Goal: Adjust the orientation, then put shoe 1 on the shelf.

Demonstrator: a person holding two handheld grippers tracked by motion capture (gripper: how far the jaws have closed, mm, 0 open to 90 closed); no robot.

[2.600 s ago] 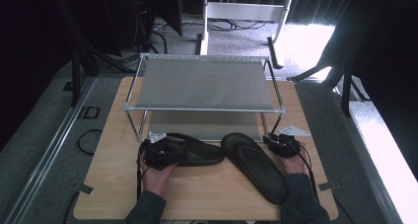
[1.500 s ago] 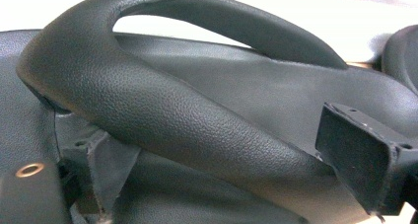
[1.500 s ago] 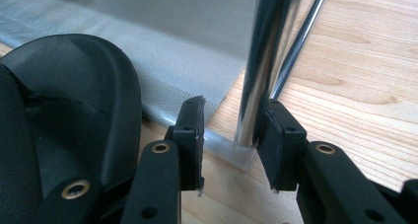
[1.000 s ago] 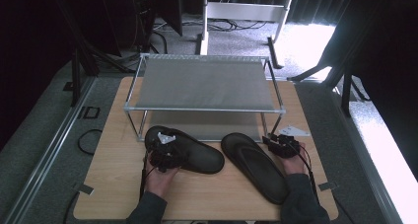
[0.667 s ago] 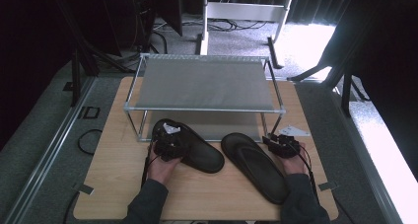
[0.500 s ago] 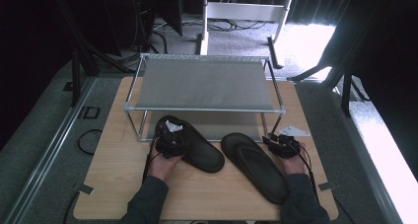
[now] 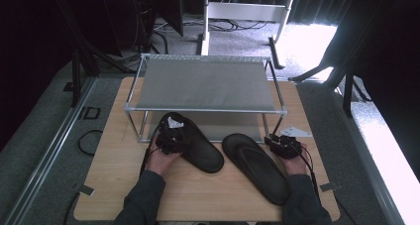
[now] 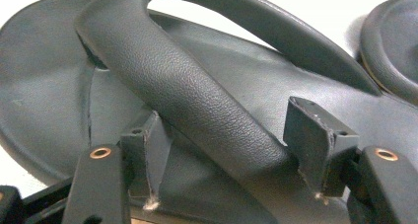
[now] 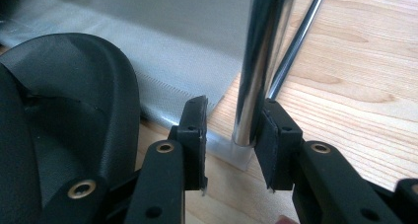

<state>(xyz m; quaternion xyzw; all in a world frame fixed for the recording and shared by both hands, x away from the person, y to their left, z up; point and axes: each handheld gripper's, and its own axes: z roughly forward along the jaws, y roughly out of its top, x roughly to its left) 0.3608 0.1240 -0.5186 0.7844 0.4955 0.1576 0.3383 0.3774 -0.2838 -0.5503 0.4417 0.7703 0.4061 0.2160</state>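
The work in hand looks like putting a pair of black flip-flops onto the lower shelf of the wire shoe rack [image 7: 205, 82] at the back of the desk [image 7: 114, 185]. The left gripper [image 7: 171, 136] is at the strap of the left flip-flop [image 7: 200, 148], whose toe already lies at the front edge of the rack's lower shelf; in the left gripper view its jaws stand part open on either side of the strap [image 8: 197, 100], one touching or nearly so, not yet pinching it. The right gripper [image 7: 283, 144] sits by the rack's front right leg [image 9: 259, 61]; its jaws stand part open around that chrome leg, holding nothing that I can tell. The right flip-flop [image 7: 255, 166] lies free on the desk, just beside the first. I judge the next move to be closing on the strap and sliding the shoe deeper under the top shelf.
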